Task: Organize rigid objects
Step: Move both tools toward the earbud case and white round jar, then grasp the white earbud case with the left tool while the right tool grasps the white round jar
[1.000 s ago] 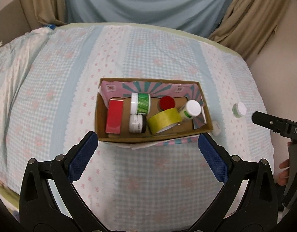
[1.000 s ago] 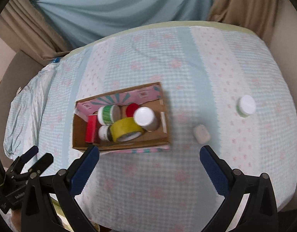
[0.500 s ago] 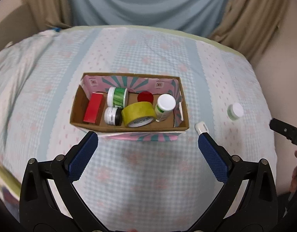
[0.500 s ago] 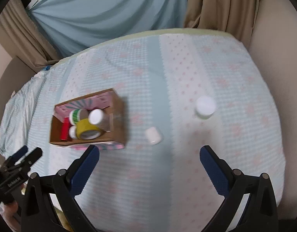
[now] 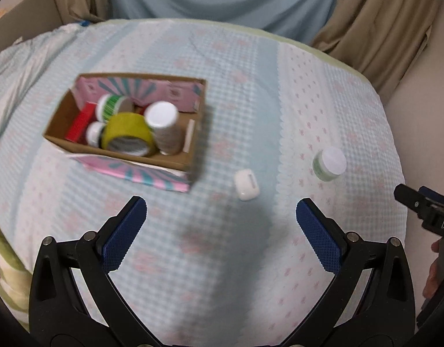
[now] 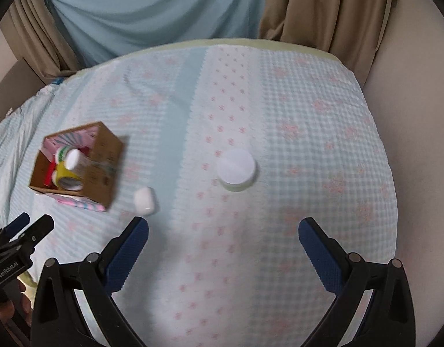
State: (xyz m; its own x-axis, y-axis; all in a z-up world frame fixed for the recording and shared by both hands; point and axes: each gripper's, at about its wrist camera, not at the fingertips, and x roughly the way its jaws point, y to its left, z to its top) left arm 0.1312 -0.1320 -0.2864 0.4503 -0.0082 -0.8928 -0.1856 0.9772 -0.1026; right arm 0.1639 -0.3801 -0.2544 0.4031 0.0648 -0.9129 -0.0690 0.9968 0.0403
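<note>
I see a checked, flower-print bedspread (image 6: 280, 115) over the surface; at the far side hang a blue curtain (image 6: 152, 8) and tan drapes (image 6: 323, 5).

Little lettering is showing. White letters "DA" are reading on the black body of the right gripper (image 5: 424, 205), far to the right of the left gripper's fingers in the left wrist view; the rest of the word is running off the picture's edge. White letters "GenRobot.AI" are standing on the black body of the left gripper (image 6: 22, 228), low and far to the left of the right gripper's fingers in the right wrist view. The box (image 5: 175, 160), ahead and to the left of the left gripper, is carrying printed patches on its pink inner wall and brown outer side, but they are blurring too much to read.
</note>
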